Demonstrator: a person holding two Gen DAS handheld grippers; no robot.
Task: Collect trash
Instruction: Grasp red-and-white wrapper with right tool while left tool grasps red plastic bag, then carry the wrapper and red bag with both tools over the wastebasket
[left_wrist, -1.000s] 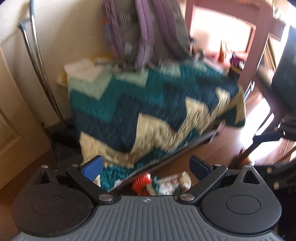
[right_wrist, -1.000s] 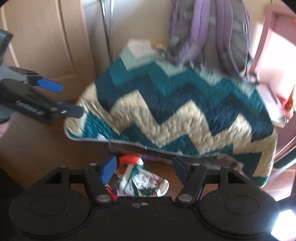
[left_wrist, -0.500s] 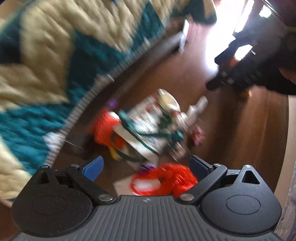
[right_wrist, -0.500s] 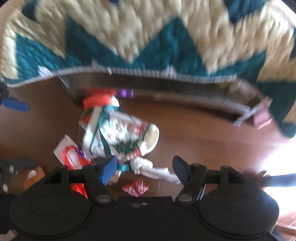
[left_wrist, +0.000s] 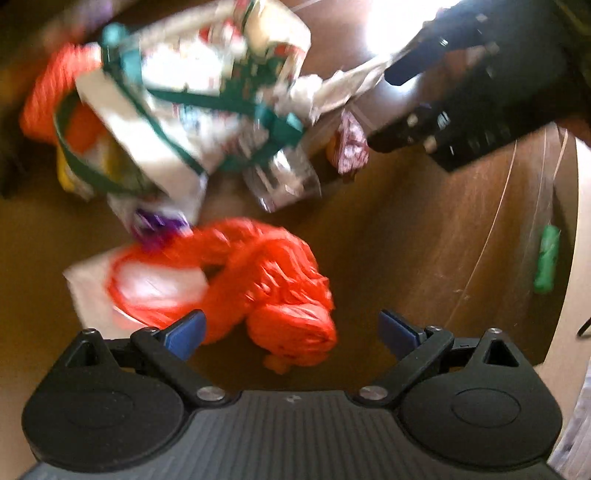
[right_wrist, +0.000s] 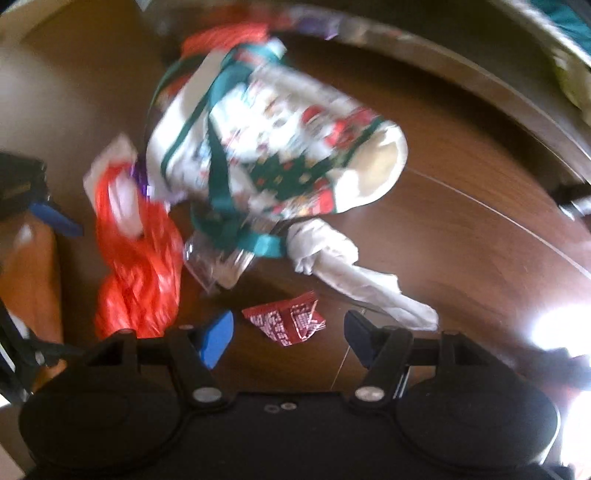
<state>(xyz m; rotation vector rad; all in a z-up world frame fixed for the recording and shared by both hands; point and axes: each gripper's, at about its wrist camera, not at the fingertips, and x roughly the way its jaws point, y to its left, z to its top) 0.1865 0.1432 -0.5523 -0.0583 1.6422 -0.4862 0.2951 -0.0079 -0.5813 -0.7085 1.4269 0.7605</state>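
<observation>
Orange net (left_wrist: 266, 291): lies on the wood floor (left_wrist: 424, 236), just under my left tongs (left_wrist: 291, 330), which stand apart, empty.
Red wrapper (right_wrist: 286, 321): lies flat between the tips of my right tongs (right_wrist: 288, 334), also apart.
Printed bag (right_wrist: 273, 147): on its side nearby, mouth open.
Risk: pads may skid off the flat wrapper; loose net could snag on the bag straps.

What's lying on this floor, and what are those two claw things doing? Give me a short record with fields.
surface: brown wooden floor
bag: festive-print tote bag, on its side
trash: orange mesh netting; red wrapper; crumpled white paper
left gripper: open, over the netting
right gripper: open, over the wrapper
held: nothing
</observation>
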